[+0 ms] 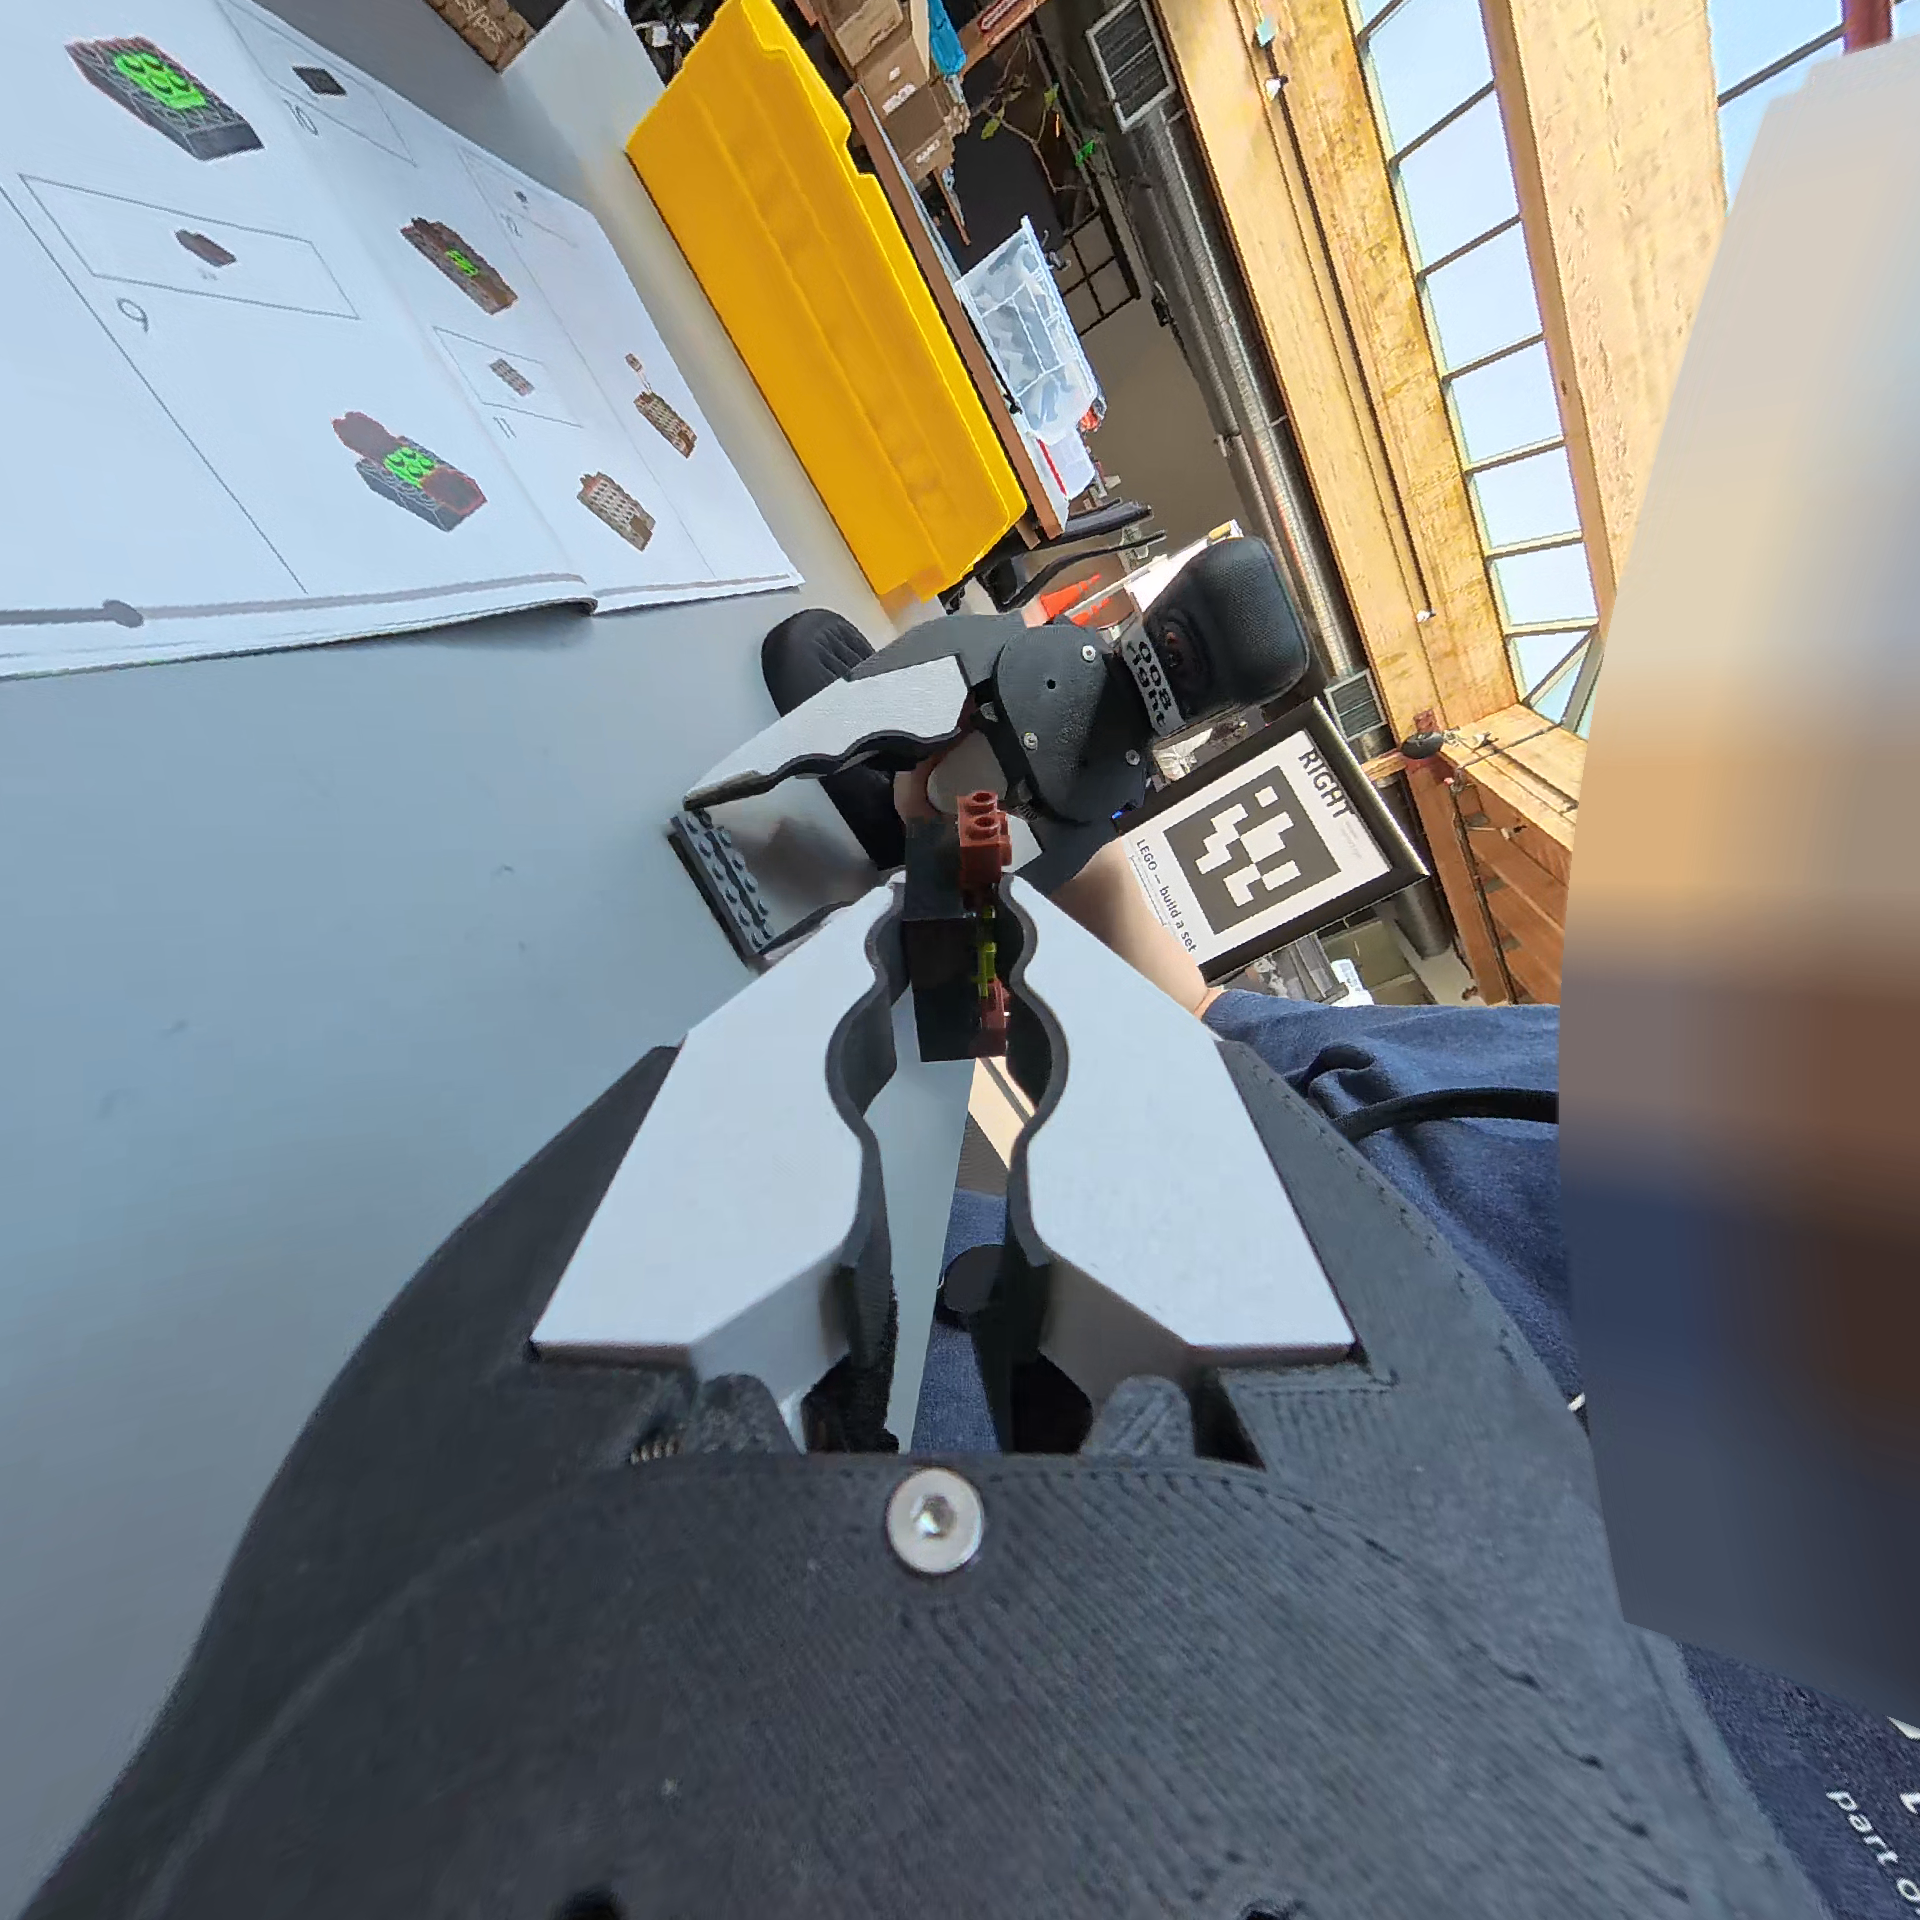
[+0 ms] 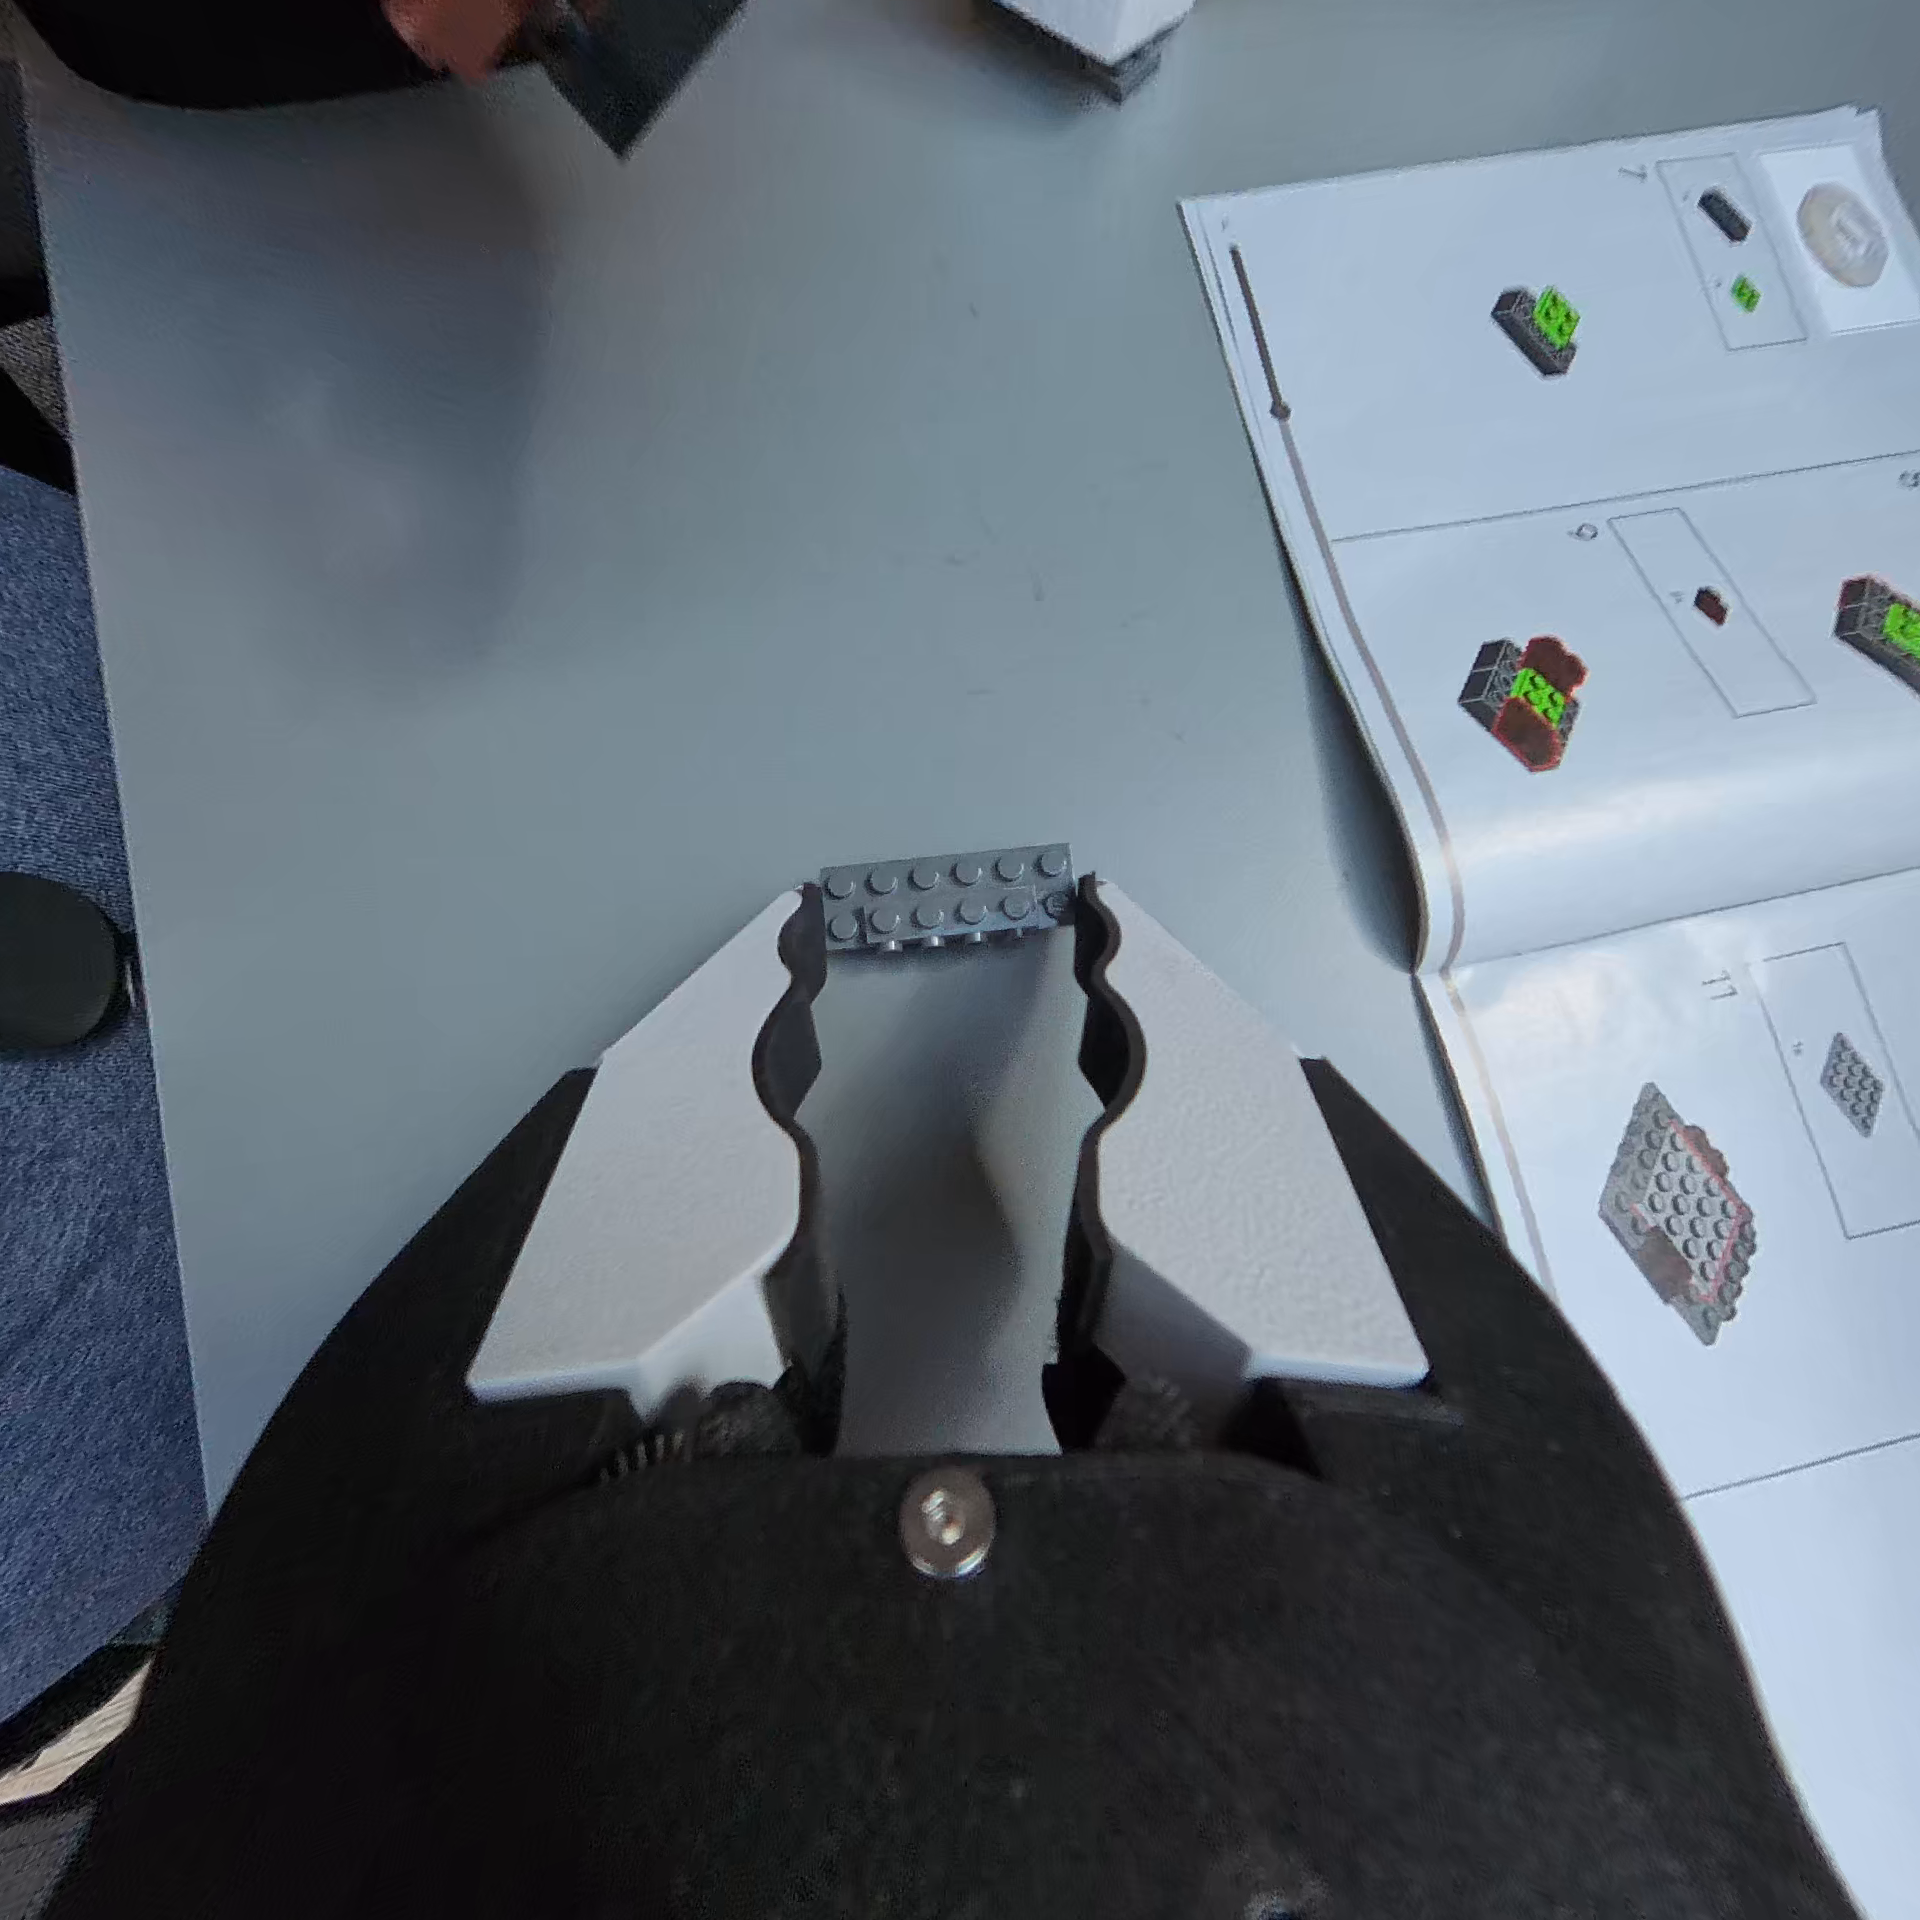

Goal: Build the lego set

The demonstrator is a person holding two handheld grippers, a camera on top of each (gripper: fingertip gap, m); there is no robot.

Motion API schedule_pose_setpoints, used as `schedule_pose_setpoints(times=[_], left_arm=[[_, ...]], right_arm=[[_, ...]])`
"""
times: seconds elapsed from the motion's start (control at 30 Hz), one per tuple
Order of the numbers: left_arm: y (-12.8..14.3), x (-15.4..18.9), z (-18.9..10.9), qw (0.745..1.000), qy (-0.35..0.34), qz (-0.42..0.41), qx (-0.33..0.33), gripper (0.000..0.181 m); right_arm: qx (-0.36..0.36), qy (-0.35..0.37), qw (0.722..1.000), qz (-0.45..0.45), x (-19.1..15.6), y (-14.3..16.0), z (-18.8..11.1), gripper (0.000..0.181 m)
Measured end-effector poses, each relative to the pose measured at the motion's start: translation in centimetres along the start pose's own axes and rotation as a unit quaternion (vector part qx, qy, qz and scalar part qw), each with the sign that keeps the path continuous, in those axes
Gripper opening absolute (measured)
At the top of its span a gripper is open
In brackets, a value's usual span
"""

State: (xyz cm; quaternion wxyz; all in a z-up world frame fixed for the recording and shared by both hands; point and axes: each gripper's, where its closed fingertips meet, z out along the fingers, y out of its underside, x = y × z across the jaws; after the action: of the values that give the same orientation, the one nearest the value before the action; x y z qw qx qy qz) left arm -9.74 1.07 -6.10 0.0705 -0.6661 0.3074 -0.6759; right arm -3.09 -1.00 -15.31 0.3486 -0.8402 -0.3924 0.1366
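My left gripper (image 1: 954,906) is shut on a small lego assembly (image 1: 948,1003) of black and red-brown bricks with a green plate in it, held above the grey table (image 1: 312,935). A red-brown brick (image 1: 983,831) sticks out past the fingertips. My right gripper (image 2: 943,902) is closed on the two ends of a dark grey studded plate (image 2: 940,883), which lies flat on the table. In the left wrist view the right gripper (image 1: 743,873) and the plate (image 1: 717,878) sit just beyond my left fingertips.
An open instruction booklet (image 1: 312,364) lies on the table; it is right of my right gripper (image 2: 1662,727). A yellow bin (image 1: 821,301) stands past the booklet. A framed marker sign (image 1: 1268,842) and a person's blue sleeve (image 1: 1403,1091) are near the table edge. The grippers' ends are close to 12 centimetres from one another.
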Motion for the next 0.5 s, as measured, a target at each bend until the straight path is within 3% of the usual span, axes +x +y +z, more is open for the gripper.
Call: schedule_pose_setpoints(times=[0.03,0.17,0.5], left_arm=[[0.2,-0.1,0.1,1.000,0.002,-0.011,-0.003,0.013],[0.7,-0.1,0.9,0.998,0.019,-0.056,-0.007,0.013],[1.9,-0.1,2.9,0.994,0.047,-0.095,-0.013,0.013]], right_arm=[[0.030,-0.007,0.999,-0.016,-0.5,-1.2,-0.6,0.048],[0.167,-0.041,0.981,-0.086,-3.2,-8.2,-5.0,0.048],[0.086,-0.023,0.984,-0.157,-3.2,-8.6,-4.1,0.048]])
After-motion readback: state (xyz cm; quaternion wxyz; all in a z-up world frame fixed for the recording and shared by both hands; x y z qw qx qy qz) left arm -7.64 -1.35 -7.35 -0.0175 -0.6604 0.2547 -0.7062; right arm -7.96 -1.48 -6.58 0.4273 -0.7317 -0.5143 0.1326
